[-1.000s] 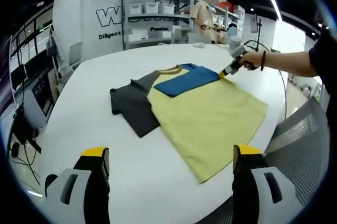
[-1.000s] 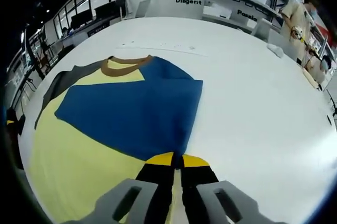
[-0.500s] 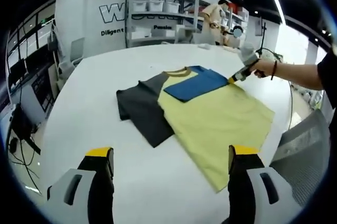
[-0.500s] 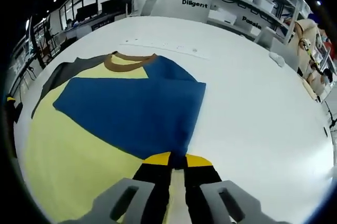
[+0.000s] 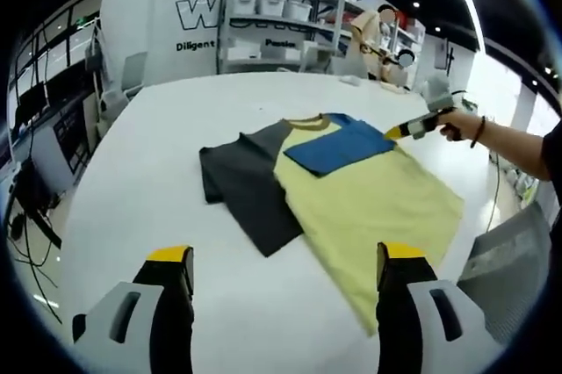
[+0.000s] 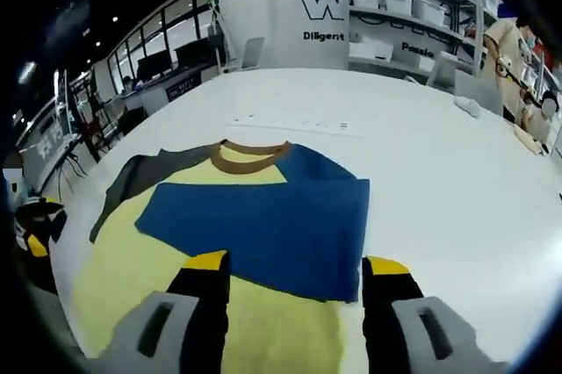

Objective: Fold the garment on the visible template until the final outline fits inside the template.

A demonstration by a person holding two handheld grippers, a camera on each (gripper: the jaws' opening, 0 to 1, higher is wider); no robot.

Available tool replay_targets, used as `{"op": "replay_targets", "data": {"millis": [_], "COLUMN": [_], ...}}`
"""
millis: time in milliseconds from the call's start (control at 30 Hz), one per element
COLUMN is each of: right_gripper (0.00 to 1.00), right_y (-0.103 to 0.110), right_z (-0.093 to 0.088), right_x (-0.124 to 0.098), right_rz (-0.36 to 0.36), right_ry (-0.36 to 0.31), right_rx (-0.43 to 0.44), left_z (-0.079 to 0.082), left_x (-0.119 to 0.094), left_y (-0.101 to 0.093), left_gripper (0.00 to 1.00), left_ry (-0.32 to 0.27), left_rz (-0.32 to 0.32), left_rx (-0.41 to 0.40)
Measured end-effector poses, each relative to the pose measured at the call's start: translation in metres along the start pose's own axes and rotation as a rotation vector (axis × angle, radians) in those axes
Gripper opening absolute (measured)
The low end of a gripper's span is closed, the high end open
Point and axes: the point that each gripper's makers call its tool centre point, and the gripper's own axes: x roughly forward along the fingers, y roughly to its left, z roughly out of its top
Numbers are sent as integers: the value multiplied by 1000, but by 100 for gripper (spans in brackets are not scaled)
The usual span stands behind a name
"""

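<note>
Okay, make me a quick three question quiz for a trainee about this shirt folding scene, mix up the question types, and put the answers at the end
1. True or false: the blue sleeve lies folded over the yellow body of the shirt.
2. How do the right gripper's jaws stand? A) shut on the blue sleeve B) open, holding nothing C) shut on the collar
3. Fill in: the sleeve not yet folded in, lying flat on the white table, is the ____ sleeve.

Key: 1 true; 2 B; 3 dark grey.
</note>
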Motion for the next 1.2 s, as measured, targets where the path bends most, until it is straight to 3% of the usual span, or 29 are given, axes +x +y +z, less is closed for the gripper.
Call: {"op": "replay_targets", "data": {"millis": [133, 200, 367, 600, 800, 1067, 1200], "right_gripper": [82, 90, 99, 99, 99, 99, 99], "right_y": [13, 30, 53, 73, 83, 88, 87], "right_z": [3, 4, 2, -2, -10, -28, -42], "right_x": [-10, -24, -44, -75, -98, -113, -116], "right_rz": [25, 61, 126, 144, 148, 151, 134], "right_ry": [-24, -50, -77, -129, -147, -153, -130], "right_rx": [1, -1, 5, -44, -72, -120, -116], "left_z": [-3, -7, -10, -10, -10, -20, -22], "left_x": [2, 5, 12, 22, 36, 55, 62], "left_y": [2, 4, 11, 17, 18, 29, 26], "left_gripper": [81, 80, 78, 73, 63, 55, 48], "left_ry": [16, 36, 51, 65, 82, 120, 134], "left_rz": [7, 14, 24, 31, 18, 44, 40], "left_rx": [0, 6, -6, -20, -40, -52, -70]}}
